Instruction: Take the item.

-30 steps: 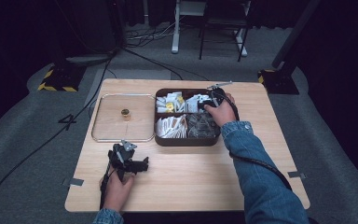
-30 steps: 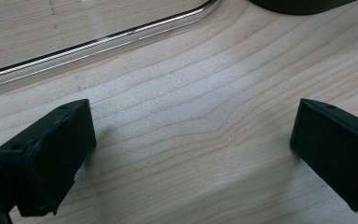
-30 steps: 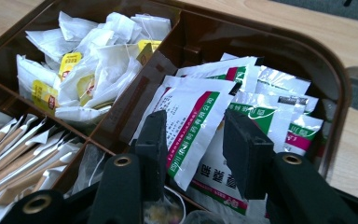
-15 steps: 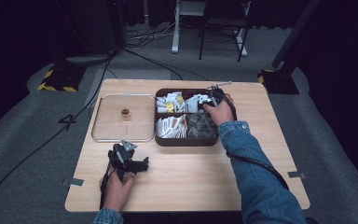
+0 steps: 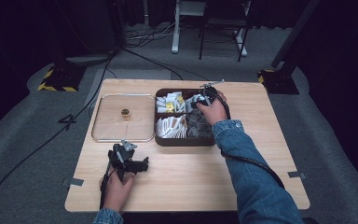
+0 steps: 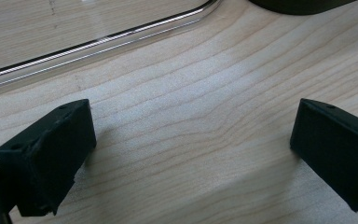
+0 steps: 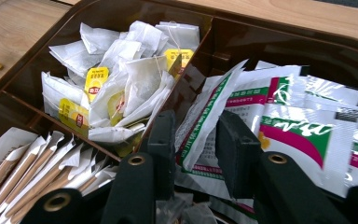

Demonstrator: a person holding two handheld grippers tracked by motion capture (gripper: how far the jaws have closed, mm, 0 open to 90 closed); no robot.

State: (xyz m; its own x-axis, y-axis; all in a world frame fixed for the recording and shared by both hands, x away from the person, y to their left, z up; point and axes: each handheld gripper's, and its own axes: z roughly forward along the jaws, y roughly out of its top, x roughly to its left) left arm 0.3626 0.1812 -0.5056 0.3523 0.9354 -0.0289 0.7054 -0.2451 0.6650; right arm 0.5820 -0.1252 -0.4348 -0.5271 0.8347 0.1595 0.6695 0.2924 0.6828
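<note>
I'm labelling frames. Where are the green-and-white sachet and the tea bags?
green-and-white sachet (image 7: 205, 122), right gripper view, its upright printed edge.
tea bags (image 7: 135, 77), right gripper view, a white bag mid-pile.

Dark brown divided tray (image 5: 184, 141) on a pale, wavy-grained wooden table (image 5: 261, 121). White tea bags (image 7: 135, 74) with yellow tags (red marks on them) fill one compartment. Beside them, white sachets (image 7: 303, 126) banded in green and magenta. Pale paper sticks (image 7: 32, 170) show tan-brown through their wrappers. The right gripper (image 7: 193, 140) is black with brass-coloured rivets; the left gripper (image 6: 191, 154) is matte black. A blue denim sleeve (image 5: 251, 172), and black-and-yellow striped feet (image 5: 53, 87) on the grey floor.
</note>
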